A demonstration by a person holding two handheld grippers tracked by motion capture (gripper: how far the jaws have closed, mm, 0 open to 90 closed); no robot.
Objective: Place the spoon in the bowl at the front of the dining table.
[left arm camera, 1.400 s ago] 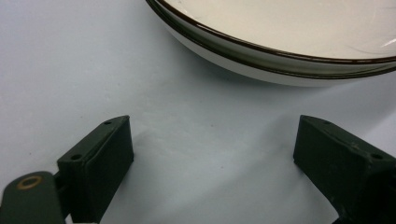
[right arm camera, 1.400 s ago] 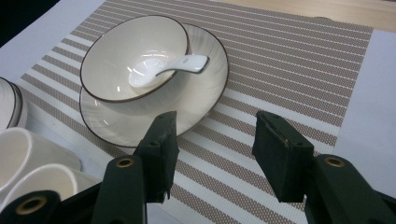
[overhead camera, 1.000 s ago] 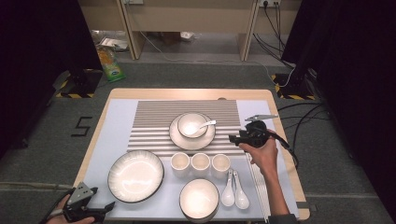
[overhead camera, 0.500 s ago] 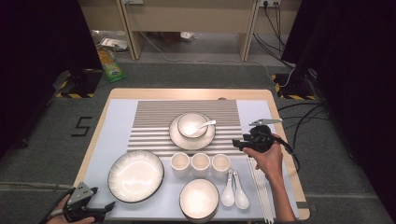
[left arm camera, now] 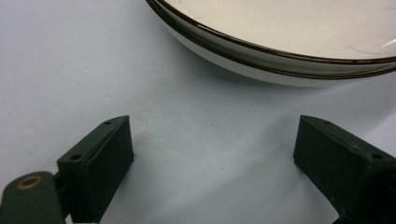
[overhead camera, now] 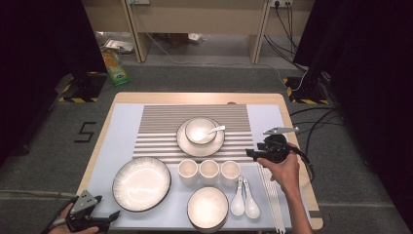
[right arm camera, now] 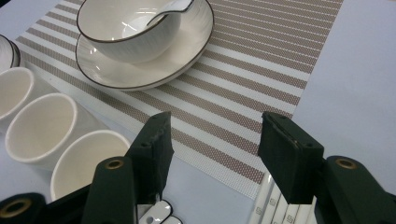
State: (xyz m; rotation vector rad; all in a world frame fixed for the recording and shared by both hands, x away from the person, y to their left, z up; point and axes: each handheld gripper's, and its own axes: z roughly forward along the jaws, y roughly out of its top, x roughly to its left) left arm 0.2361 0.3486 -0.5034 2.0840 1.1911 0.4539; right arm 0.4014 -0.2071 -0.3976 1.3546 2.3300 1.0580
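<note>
My right gripper hovers open over the right edge of the striped placemat, jaws pointing left, nothing between them. In the right gripper view the gripper looks across the placemat at a small bowl with a spoon in it, standing on a plate. Three white cups stand in a row to its left. My left gripper rests open at the table's front left corner. In its own view the left gripper faces the large dark-rimmed bowl.
A shallow bowl sits at the front middle, two white spoons beside it, and white chopsticks along the right. A pale blue mat covers the wooden table. Cables trail off the right side.
The right gripper has drifted slightly to the right and toward the person. The left gripper has stayed put.
</note>
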